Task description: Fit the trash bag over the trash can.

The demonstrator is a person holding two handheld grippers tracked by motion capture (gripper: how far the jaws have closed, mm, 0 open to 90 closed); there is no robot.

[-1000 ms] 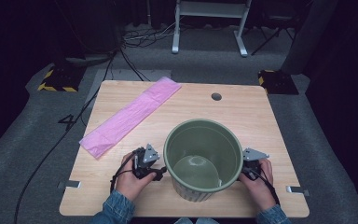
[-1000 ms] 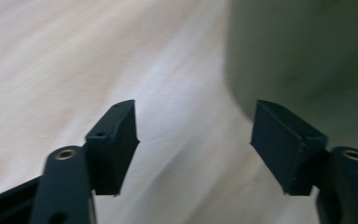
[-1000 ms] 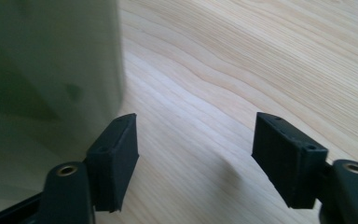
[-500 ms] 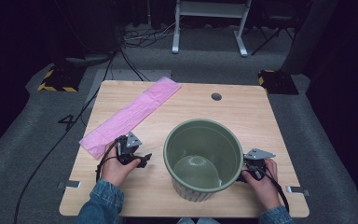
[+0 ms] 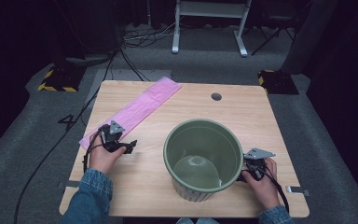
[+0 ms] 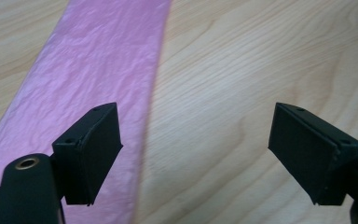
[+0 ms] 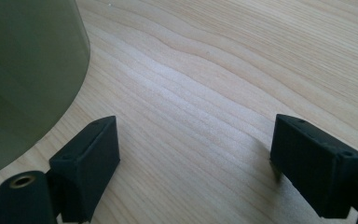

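The left gripper sits near the tabletop's left edge, its jaws spread wide with nothing between them. In the left gripper view they frame bare wood and the edge of the pink folded bag, one jaw over the pink sheet without pressing it. The right gripper lies near the right front corner, just beside the green bin's wall; its jaws also stand wide apart and hold nothing, with the bin's side beside one jaw in the right gripper view. The bin stands upright towards the front edge, right of the middle. Both pairs of jaws have just been opening. A second ago both grippers were against the bin's sides; the left hand has since moved away leftward to the bag's near end, while the right has stayed beside the bin.
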